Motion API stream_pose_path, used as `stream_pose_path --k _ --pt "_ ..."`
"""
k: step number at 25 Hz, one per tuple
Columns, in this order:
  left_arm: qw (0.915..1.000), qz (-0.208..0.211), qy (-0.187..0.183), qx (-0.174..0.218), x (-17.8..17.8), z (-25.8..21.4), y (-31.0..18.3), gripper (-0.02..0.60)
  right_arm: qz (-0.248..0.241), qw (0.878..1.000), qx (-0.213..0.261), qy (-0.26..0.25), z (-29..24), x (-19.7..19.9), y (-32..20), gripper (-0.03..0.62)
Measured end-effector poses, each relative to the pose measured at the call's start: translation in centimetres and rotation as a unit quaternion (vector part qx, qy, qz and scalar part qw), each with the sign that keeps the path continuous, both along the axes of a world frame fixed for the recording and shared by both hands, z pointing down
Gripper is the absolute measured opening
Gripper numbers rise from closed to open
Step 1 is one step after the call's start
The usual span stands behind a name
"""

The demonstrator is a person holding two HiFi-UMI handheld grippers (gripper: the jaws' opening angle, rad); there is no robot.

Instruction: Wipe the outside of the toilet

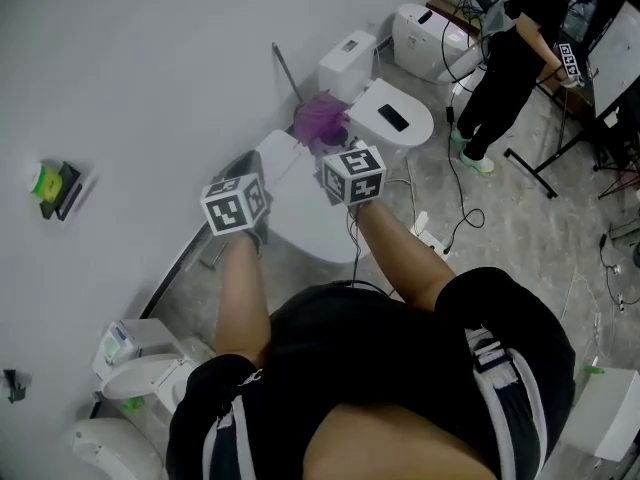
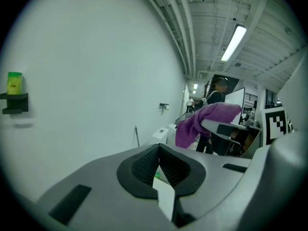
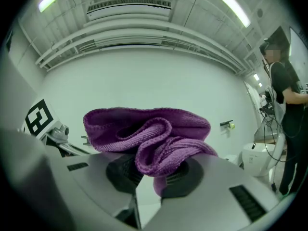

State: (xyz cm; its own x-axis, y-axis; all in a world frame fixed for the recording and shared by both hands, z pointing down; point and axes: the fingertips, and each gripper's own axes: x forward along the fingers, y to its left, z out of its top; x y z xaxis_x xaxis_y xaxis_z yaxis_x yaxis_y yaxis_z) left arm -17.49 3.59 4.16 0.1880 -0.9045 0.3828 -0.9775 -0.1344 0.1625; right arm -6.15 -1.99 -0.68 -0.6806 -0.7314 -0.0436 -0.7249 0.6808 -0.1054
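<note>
Right tongs (image 3: 151,170): clamped on a bunched purple cloth (image 3: 144,129), which bulges out above the pads. Both gripper views show the cloth held in the air with the wall (image 1: 150,88) behind it. It does not touch any surface.

Left tongs (image 2: 159,150): together at the tips, with nothing between them. They are raised just beside the right pair.

Toilet (image 1: 310,223): against the wall, directly below both grippers in the head view, lid down. The cloth sits above its far end, near the tank side. Whether there is a gap or contact there cannot be read from the head view.

A second toilet (image 1: 415,128) stands next along the wall. Another person (image 1: 515,48) is well apart, at the far end.

Progress (judgement): the cloth is gripped and brought over the toilet. No wiping contact is visible, and no surface shows as wet or cleaned. All of the outside is taken as left to do: lid, tank, bowl sides and base.
</note>
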Motion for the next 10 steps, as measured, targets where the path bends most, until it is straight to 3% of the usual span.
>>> stream_pose_path --k 10 --pt "0.9999 0.001 -0.009 -0.004 -0.9 -0.4 0.2 0.01 -0.01 0.999 0.035 0.002 -3.3 -1.4 -0.3 0.067"
